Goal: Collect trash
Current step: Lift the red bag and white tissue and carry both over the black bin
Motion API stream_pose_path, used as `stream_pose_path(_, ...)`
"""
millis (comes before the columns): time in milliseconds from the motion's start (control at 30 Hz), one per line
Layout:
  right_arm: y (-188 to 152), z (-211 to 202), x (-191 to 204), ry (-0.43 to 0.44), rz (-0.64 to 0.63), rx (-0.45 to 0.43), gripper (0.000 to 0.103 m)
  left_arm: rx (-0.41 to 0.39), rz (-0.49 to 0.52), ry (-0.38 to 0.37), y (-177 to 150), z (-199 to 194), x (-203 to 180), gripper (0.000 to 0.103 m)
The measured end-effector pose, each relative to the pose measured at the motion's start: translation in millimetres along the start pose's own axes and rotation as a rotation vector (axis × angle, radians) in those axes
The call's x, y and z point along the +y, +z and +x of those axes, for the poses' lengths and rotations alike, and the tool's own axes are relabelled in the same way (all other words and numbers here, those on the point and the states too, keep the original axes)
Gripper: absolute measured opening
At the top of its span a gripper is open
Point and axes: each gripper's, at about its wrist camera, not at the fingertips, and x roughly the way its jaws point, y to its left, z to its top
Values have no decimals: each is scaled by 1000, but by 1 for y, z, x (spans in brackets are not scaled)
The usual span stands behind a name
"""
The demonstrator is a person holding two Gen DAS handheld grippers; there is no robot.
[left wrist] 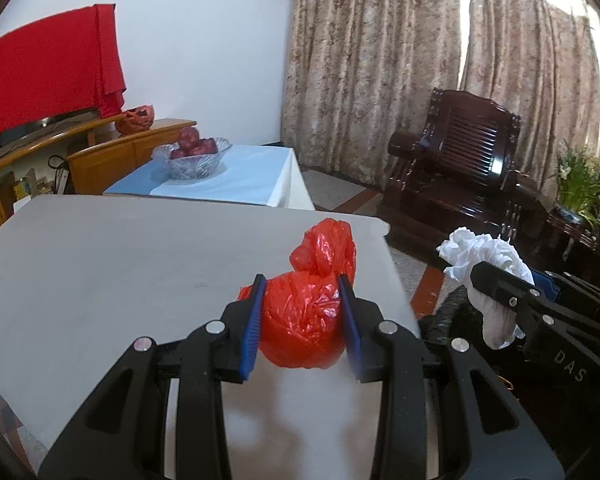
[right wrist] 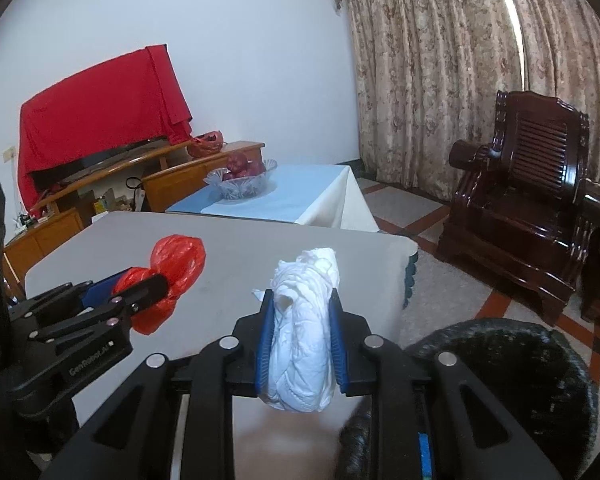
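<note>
My left gripper (left wrist: 302,292) is shut on a crumpled red plastic bag (left wrist: 308,320), held above the grey table (left wrist: 100,272); its blue pads press the bag's sides. From the right wrist view the same red bag (right wrist: 172,264) shows in the left gripper (right wrist: 156,280) at the left. My right gripper (right wrist: 302,304) is shut on a wad of white tissue paper (right wrist: 304,340), lifted over the table's right end. The left wrist view has that white wad (left wrist: 484,264) off to the right, past the table edge. A black bag-lined trash bin (right wrist: 520,380) stands below the right gripper.
Behind the grey table (right wrist: 260,248) is a low table with a blue-white cloth (right wrist: 300,196) and a glass bowl of red fruit (right wrist: 240,180). A dark wooden armchair (right wrist: 532,200) stands at the right, curtains behind. A wooden cabinet (left wrist: 112,152) carries a red-draped screen.
</note>
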Motion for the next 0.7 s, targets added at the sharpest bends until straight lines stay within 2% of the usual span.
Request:
stream_pose_path(367, -7, -46, -44, -81, 39, -34, 25, -10, 70, -81, -4, -15, -55, 34)
stream_pose_path(700, -20, -72, -90, -186, 77, -34, 25, 11, 133, -201, -17, -7, -117, 34)
